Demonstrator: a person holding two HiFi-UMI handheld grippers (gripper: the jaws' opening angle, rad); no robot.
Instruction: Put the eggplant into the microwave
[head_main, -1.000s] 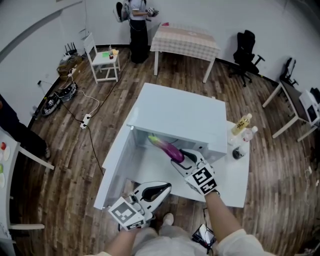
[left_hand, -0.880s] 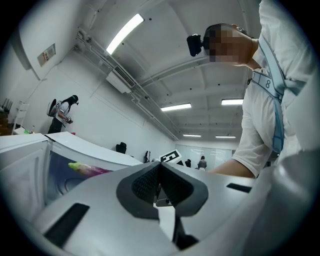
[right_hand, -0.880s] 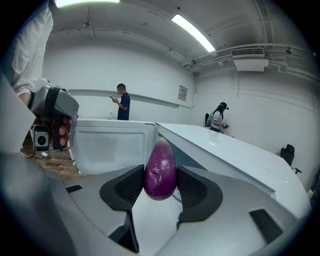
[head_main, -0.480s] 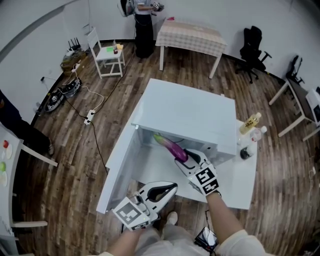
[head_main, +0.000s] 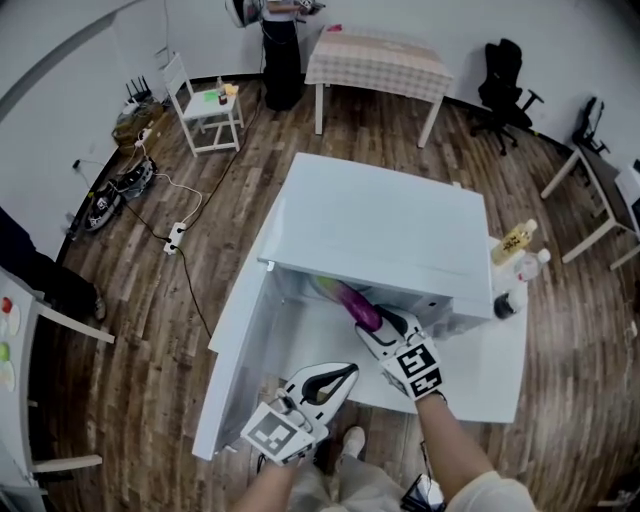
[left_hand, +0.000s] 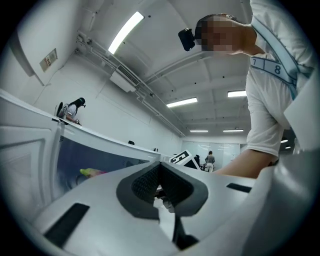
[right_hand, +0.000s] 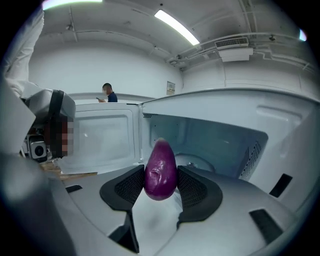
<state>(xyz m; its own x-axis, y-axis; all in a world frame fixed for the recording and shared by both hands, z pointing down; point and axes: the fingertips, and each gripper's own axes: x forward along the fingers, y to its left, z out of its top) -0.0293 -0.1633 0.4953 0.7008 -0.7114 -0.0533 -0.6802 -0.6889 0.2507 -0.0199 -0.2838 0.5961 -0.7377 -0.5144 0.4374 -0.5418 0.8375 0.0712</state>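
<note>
A purple eggplant sits between the pads of my right gripper, which is shut on it. In the head view the eggplant pokes under the top front edge of the white microwave, green stem end first, with the right gripper just behind it. The microwave's cavity lies straight ahead in the right gripper view, and its door hangs open to the left. My left gripper is lower and nearer the person, shut and empty, beside the open door. The left gripper view shows the green stem inside the microwave.
The microwave stands on a white table. A yellow bottle, a clear bottle and a dark bottle stand to the microwave's right. The person's arm is close on the right in the left gripper view. Chairs and another table stand far behind.
Both grippers have sunk lower. The right gripper has carried the eggplant forward, so its front end now lies under the microwave's top edge. The left gripper stays shut.
</note>
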